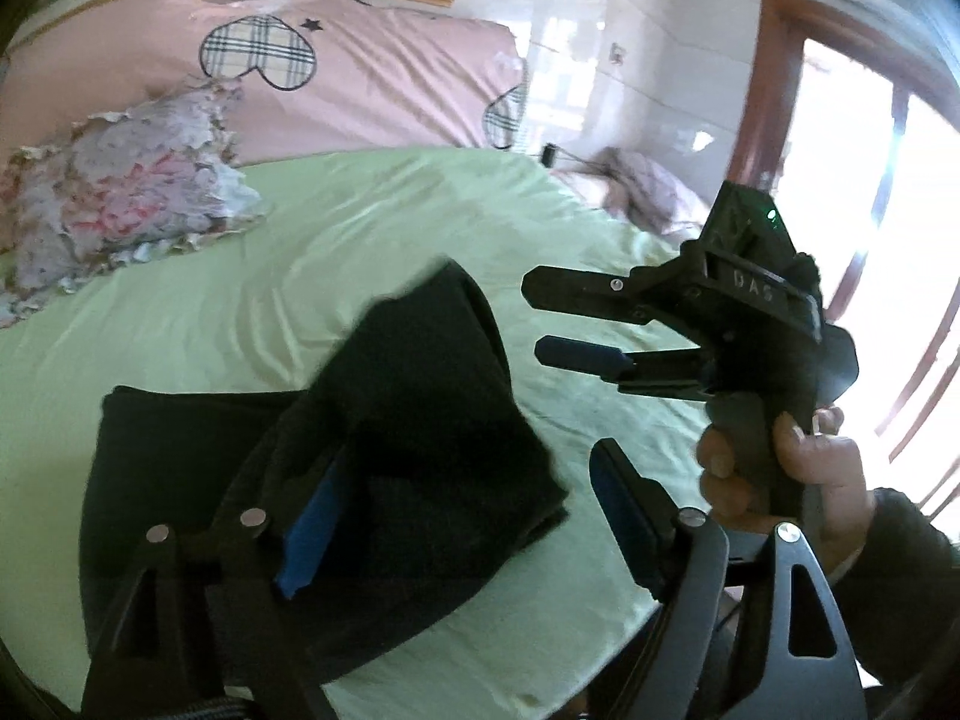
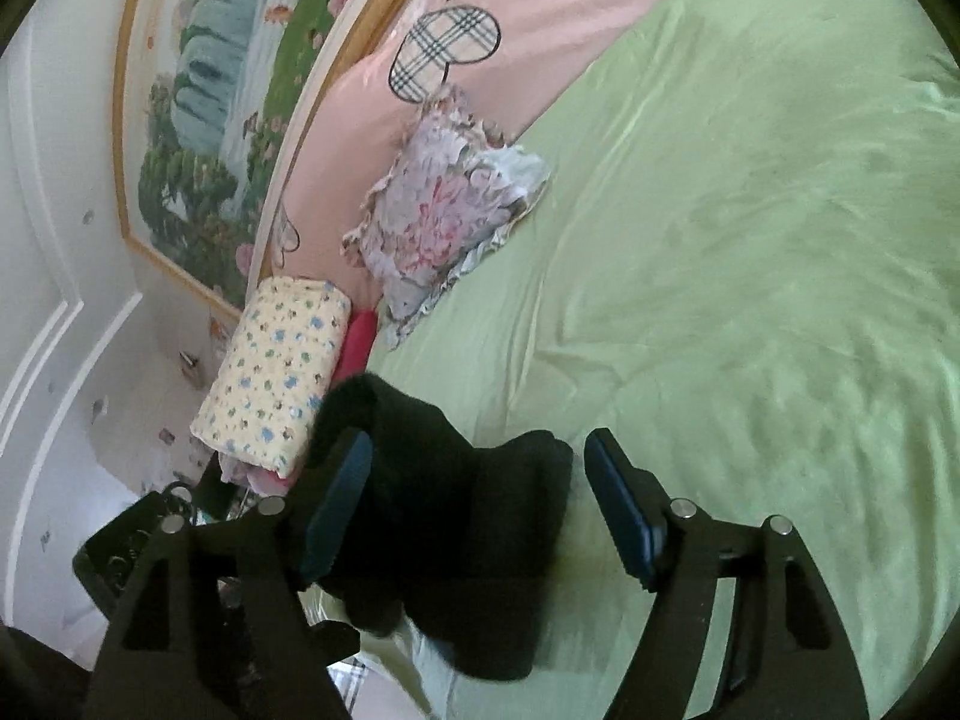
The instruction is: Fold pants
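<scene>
While both claws stand spread with nothing pinched, the folded black fabric pants (image 1: 384,420) are seen lying on the pale green bed sheet (image 1: 372,240), close under the left claw (image 1: 462,516), whose left blue pad (image 1: 312,528) is set over the dark cloth and whose right pad is held above bare sheet. From the right wrist view the same bundle is found low and left of centre, between the fingers of the right claw (image 2: 474,510) but untouched by either pad. The long axis of the bundle is judged to run across the left claw's line, toward the left of that view, so the left claw is taken as the nearer. In the left wrist view the right claw is seen held beyond the pants' right edge, apart from the cloth. Farther off, a floral ruffled pillow (image 1: 120,192) and a pink quilt with plaid hearts (image 1: 360,78) are seen.
</scene>
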Motion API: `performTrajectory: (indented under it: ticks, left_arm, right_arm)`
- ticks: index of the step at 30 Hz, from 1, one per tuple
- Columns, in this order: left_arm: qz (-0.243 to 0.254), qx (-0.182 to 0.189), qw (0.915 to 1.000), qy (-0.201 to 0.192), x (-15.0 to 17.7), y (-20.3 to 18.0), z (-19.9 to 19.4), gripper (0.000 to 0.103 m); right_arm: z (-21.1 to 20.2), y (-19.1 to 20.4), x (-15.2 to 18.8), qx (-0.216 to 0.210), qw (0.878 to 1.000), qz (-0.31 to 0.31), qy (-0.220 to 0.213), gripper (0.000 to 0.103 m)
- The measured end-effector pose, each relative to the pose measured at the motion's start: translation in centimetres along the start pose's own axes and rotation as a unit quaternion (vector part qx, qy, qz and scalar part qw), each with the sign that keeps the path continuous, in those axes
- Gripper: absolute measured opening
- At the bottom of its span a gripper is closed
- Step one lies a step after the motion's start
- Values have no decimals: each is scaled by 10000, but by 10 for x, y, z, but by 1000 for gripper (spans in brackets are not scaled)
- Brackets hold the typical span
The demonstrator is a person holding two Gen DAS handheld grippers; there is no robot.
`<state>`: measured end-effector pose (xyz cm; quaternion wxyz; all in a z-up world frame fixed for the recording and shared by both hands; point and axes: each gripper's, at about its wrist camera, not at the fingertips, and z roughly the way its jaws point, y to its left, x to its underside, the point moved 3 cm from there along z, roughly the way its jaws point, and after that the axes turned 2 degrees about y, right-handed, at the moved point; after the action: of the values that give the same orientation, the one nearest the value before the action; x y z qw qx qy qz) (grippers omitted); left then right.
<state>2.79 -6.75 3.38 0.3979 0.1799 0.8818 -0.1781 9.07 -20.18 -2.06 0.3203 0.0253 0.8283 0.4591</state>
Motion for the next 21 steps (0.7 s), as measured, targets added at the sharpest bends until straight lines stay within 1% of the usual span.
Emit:
performTrajectory:
  ticks: [2,3,5,9,16,21]
  left_arm:
    - [-61,126,9999,-42,-1,2,-7,82]
    - [-117,128,9998,-75,-2,5,-12,83]
    - [-235,122,9995,-152,-4,13,-20,83]
    - [-572,109,9979,-290,-6,36,-36,83]
    - [-934,-313,9943,-401,-1,76,-52,83]
    - [-1202,-502,9906,-424,3,100,-57,83]
  right_arm:
    - [-8,4,2,72,9999,-48,-71,80]
    - [-10,6,3,104,9999,-55,-93,82]
    - [-11,7,3,98,9999,-85,-81,83]
    - [-12,15,10,271,9994,-211,-5,84]
    - [-13,23,22,468,9986,-253,42,88]
    - [-15,32,30,649,9972,-366,82,89]
